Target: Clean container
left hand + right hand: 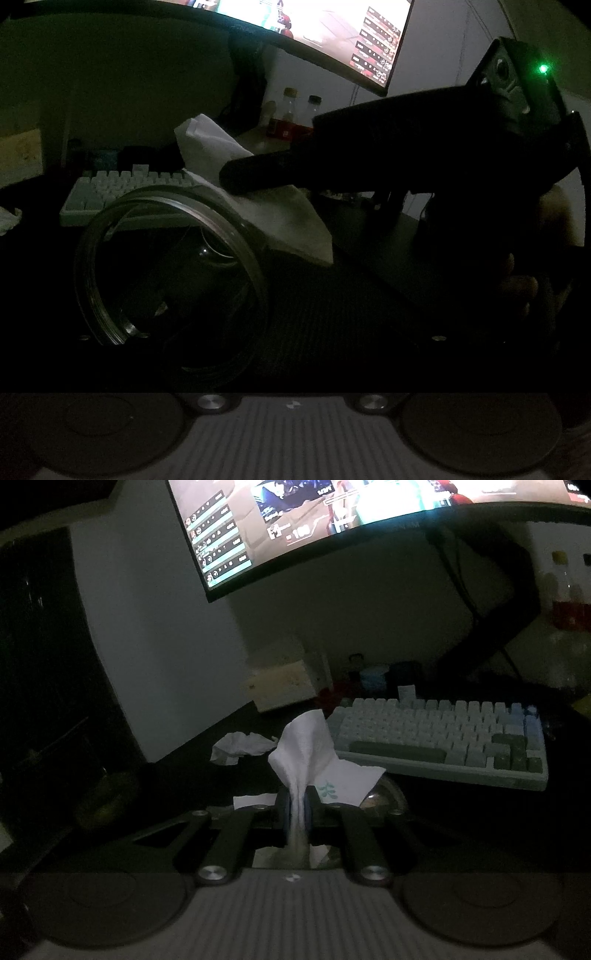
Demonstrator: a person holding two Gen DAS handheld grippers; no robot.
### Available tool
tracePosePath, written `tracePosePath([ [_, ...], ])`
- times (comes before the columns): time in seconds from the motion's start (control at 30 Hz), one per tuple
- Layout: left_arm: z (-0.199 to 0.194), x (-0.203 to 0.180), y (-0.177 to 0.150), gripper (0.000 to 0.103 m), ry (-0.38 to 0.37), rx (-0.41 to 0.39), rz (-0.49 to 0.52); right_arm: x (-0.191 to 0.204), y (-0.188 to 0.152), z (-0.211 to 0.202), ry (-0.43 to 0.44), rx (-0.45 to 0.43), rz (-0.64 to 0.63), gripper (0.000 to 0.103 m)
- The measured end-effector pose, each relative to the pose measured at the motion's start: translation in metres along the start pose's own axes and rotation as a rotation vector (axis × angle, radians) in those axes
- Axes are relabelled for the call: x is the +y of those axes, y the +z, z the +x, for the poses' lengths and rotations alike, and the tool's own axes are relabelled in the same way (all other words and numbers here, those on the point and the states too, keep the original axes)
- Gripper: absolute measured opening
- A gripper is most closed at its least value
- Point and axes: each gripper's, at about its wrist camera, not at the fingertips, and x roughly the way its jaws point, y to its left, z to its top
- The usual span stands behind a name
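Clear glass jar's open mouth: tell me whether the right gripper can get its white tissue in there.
Probably yes: the clear glass jar is tipped mouth-out, nothing blocks its rim, and the right gripper holds the white tissue beside it.

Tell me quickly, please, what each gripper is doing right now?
Left gripper: cannot be told; too dark.
Right gripper: closed on the tissue.

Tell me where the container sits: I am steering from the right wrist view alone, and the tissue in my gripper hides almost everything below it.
Observer: In the left wrist view the glass jar is tilted, its open mouth turned toward that camera.
Operator: Is my tissue inside it?
Observer: It seems not. The tissue hangs outside, by the upper right of the rim, under the right gripper.
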Motion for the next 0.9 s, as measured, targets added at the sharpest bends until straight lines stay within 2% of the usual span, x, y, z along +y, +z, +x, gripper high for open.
tracePosePath([
  [0.1,0.000,-0.001,0.000,0.103,0.002,-0.001,-0.003,-0.001,0.000,-0.001,0.000,0.000,0.000,0.012],
  [0.2,0.001,-0.022,-0.002,0.103,0.035,-0.008,-0.022,-0.001,0.001,-0.001,-0.001,0.000,-0.005,0.012],
  [0.27,0.000,-0.010,-0.003,0.103,0.015,-0.007,-0.013,0.029,-0.005,0.006,-0.061,-0.021,0.025,0.012],
  [0.43,0.001,-0.011,-0.003,0.103,0.014,-0.008,-0.013,0.032,-0.006,0.007,-0.064,-0.026,0.029,0.012],
  [0.9,0.002,-0.025,-0.004,0.103,0.035,-0.010,-0.019,0.002,-0.004,0.001,-0.008,-0.018,0.019,0.012],
])
